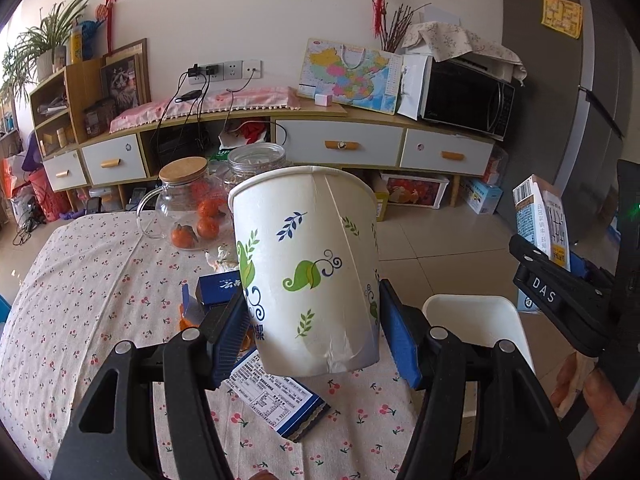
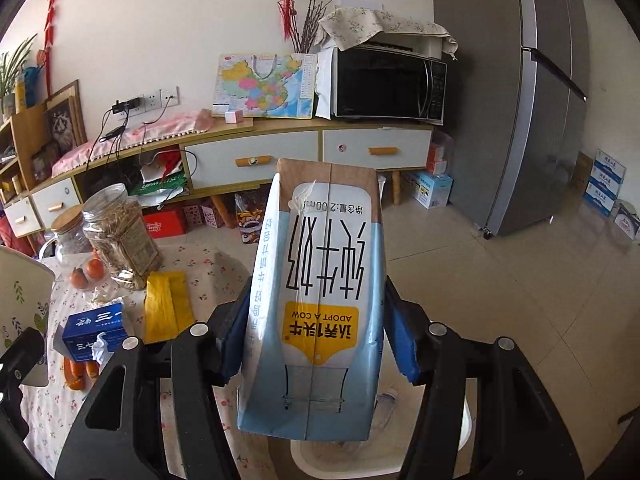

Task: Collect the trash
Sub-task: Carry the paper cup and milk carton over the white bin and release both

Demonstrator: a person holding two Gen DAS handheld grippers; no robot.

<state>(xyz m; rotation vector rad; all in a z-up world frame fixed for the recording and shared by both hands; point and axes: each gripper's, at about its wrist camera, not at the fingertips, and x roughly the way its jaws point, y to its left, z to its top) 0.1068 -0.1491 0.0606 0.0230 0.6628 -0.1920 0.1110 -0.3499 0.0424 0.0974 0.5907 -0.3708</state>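
White paper forms the cup point(image 1: 308, 272), printed with green and blue leaves, and it sits clamped between the 2 blue pads point(image 1: 230, 332) of the left tongs point(image 1: 316, 336). Its open rim tips up and away from the camera, its base is nearest the lens, and each pad presses on a lower side wall. The cup hangs in the air above the surface point(image 1: 80, 288), which is covered in a cherry-print cloth.

Over on the right, the right tongs point(image 2: 316, 344) hold a pale blue milk carton point(image 2: 320, 288), its printing upside down in the right wrist view. The blue pads point(image 2: 400, 344) squeeze both narrow sides low down on the carton, and the brown end points away from the camera. This carton is lifted too, hanging over the edge of the surface and a white chair point(image 2: 460, 432) below. In the left wrist view the same carton point(image 1: 544, 220) shows at the far right, sticking up from the black tongs marked DAS, with a bit of the person's hand point(image 1: 592, 400) under it.

Left behind on the cloth: a blue box point(image 1: 220, 288) just beyond the left pad, a flat printed packet point(image 1: 280, 400) lying under the cup, a yellow packet point(image 2: 164, 304), a glass pitcher with a wooden lid point(image 1: 180, 204) with oranges behind it, and a big clear jar point(image 2: 120, 240). Both tongs are about half-wide, each set by the thing it grips.
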